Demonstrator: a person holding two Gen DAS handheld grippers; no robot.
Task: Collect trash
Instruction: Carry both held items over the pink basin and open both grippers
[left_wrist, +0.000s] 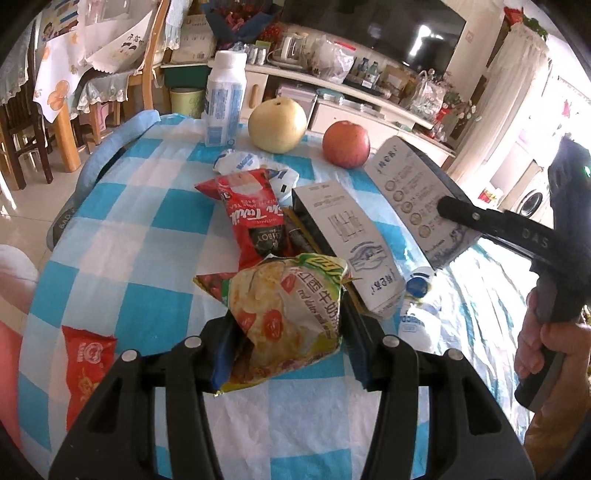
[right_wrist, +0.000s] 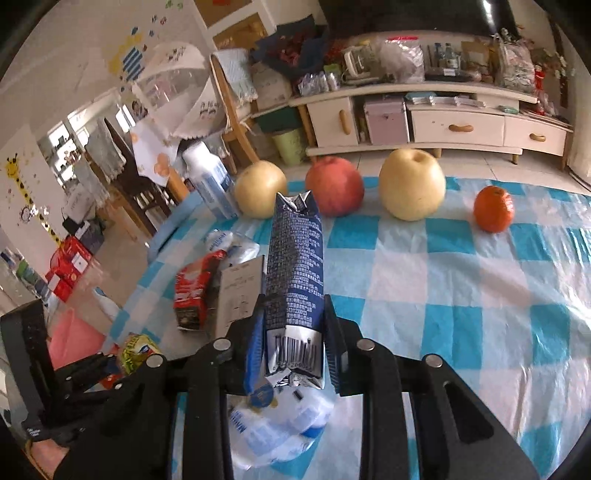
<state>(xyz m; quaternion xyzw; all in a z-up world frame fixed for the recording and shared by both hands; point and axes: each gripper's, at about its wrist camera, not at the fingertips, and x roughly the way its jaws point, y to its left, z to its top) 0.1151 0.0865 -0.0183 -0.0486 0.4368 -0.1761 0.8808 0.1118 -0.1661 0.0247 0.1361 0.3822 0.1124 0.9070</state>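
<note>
My left gripper (left_wrist: 290, 323) is shut on a crumpled yellow-green snack wrapper (left_wrist: 291, 306), just above the blue-checked table (left_wrist: 147, 229). My right gripper (right_wrist: 293, 317) is shut on a flattened dark blue carton (right_wrist: 295, 251) that points away from the camera. In the left wrist view that carton (left_wrist: 410, 192) shows its pale side, raised over the table's right part. On the cloth lie a red tea pouch (left_wrist: 255, 221), a white carton (left_wrist: 351, 236), a crumpled white-blue bag (left_wrist: 243, 162) and a red wrapper (left_wrist: 86, 362). A crushed white-blue plastic pack (right_wrist: 277, 432) lies under my right gripper.
A white bottle (left_wrist: 223, 99), a pear (left_wrist: 277, 125) and an apple (left_wrist: 345, 144) stand along the far edge, with a second pear (right_wrist: 412, 188) and an orange (right_wrist: 493, 208) further right. Something pink (right_wrist: 74, 339) lies off the table's left edge. Chairs and a cabinet stand beyond.
</note>
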